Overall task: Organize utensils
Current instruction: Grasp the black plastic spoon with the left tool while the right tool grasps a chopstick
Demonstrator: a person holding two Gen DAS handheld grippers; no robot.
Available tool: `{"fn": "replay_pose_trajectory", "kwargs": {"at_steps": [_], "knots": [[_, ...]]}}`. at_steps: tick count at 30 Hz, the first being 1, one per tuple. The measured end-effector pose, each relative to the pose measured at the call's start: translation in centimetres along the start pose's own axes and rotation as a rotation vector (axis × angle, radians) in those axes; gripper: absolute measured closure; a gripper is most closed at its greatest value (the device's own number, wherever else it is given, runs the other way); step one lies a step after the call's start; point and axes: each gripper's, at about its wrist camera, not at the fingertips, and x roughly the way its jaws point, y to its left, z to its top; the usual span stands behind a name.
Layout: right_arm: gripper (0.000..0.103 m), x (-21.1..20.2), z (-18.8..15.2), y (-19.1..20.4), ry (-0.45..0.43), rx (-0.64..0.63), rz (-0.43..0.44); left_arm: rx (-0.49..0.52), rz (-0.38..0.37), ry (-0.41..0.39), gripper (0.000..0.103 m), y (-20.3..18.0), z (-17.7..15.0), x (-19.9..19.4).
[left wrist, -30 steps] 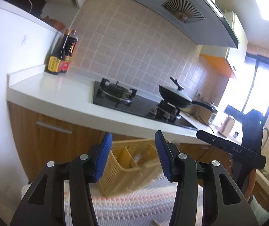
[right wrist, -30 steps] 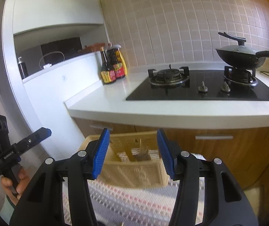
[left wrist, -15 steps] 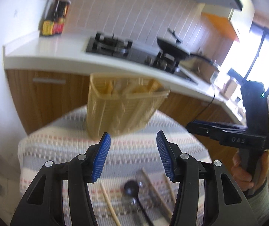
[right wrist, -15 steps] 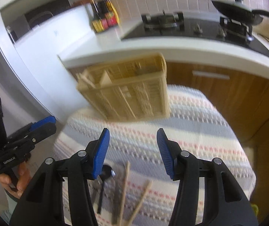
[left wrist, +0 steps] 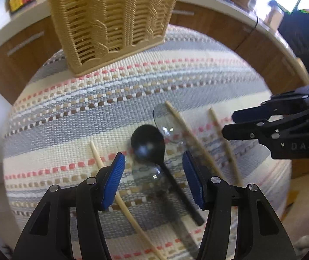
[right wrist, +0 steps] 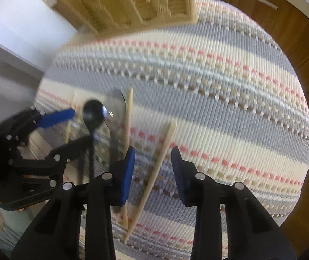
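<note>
A black spoon [left wrist: 149,146] lies on the striped cloth [left wrist: 89,117] between two clear plastic spoons [left wrist: 165,119] and several wooden chopsticks [left wrist: 189,134]. My left gripper [left wrist: 153,176] is open, low over the black spoon's neck. My right gripper [right wrist: 153,173] is open, straddling one chopstick [right wrist: 160,158]. The black spoon [right wrist: 93,114] and the left gripper [right wrist: 54,117] also show at the left of the right wrist view. The right gripper [left wrist: 262,121] shows at the right of the left wrist view. A woven yellow utensil basket [left wrist: 111,19] stands at the cloth's far edge.
Behind the basket [right wrist: 132,2] run wooden cabinet fronts [left wrist: 219,30] under a white counter. A white appliance wall [right wrist: 24,23] stands at the left. The cloth-covered table is small and drops off on all sides.
Both grippers have tipped down from the counter and basket and dropped close over the utensils on the cloth. Both stay open.
</note>
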Motion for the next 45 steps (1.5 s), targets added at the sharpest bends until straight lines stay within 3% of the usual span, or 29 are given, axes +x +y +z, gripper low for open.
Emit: {"fn": "replay_pose_trajectory", "kwargs": {"at_steps": [20, 24, 27, 30, 38, 45], "knots": [[0.071, 3.5, 0.4, 1.6, 0.108, 0.076, -0.131, 0.075, 0.118, 0.028, 0.050, -3.0, 2.7, 3.7], [0.082, 4.1, 0.9, 3.6, 0.084, 0.018, -0.218, 0.091, 0.117, 0.030, 0.054, -3.4, 3.0, 4.0], [0.096, 4.3, 0.2, 4.8, 0.073, -0.009, -0.199, 0.101, 0.121, 0.027, 0.062, -3.7, 3.1, 4.0], [0.096, 4.2, -0.4, 5.7, 0.056, -0.027, -0.200, 0.105, 0.116, 0.020, 0.067, -3.7, 3.0, 3.9], [0.098, 2.8, -1.8, 4.4, 0.031, -0.026, -0.141, 0.049, 0.071, -0.021, 0.068, -2.4, 2.7, 3.0], [0.098, 1.2, -4.3, 3.3, -0.047, -0.024, -0.080, 0.018, 0.012, -0.158, 0.068, -1.1, 1.9, -0.3]]}}
